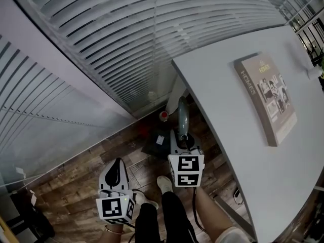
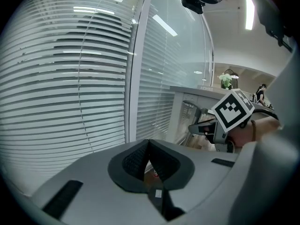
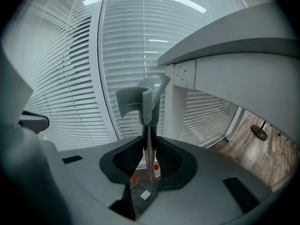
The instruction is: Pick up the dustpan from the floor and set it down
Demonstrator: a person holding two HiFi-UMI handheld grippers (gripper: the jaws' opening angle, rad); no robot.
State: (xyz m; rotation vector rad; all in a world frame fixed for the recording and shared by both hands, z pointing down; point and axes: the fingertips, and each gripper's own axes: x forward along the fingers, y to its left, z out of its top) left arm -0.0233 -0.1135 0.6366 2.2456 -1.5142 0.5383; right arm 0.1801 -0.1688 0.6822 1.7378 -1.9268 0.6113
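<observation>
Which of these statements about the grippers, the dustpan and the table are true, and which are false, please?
1. The right gripper is closed on the dustpan handle. True.
2. The left gripper holds a brush. False: its jaws are together with nothing between them.
3. A magazine lies flat on the white table. True.
4. The floor is carpeted. False: it is wood planking.

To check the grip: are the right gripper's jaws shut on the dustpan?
Shut: the right gripper clamps the dustpan by its handle.
</observation>
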